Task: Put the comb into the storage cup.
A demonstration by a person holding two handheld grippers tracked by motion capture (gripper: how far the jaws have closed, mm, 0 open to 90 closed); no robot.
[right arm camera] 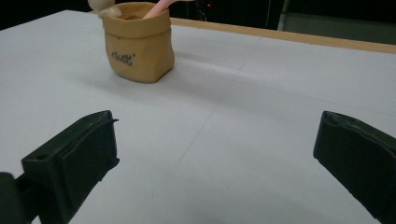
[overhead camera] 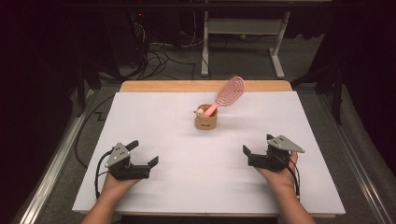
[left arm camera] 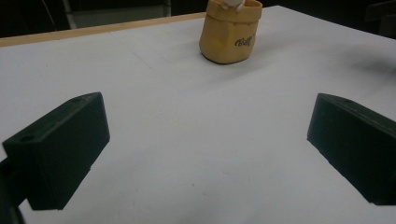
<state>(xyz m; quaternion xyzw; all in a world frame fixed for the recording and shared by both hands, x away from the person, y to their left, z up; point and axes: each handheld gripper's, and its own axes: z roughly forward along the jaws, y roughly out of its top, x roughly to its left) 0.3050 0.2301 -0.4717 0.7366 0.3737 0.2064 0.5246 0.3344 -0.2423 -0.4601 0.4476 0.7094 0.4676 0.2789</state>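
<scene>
pink brush (overhead camera: 227, 94): head up-right in pouch (overhead camera: 207, 122) | both grippers' jaws wide, empty

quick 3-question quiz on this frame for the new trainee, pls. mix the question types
1. True or false: the left gripper is shut on the pink brush.
2. Where does the brush's handle sit? A) flat on the table B) inside the tan pouch C) in the right gripper
3. Fill in: both grippers rest near the ___ edge of the white table, jaws apart.

Key
1. False: it is open and well apart from the brush.
2. B: the handle is in the pouch and the head leans out above it.
3. Near: the person's side.
</scene>
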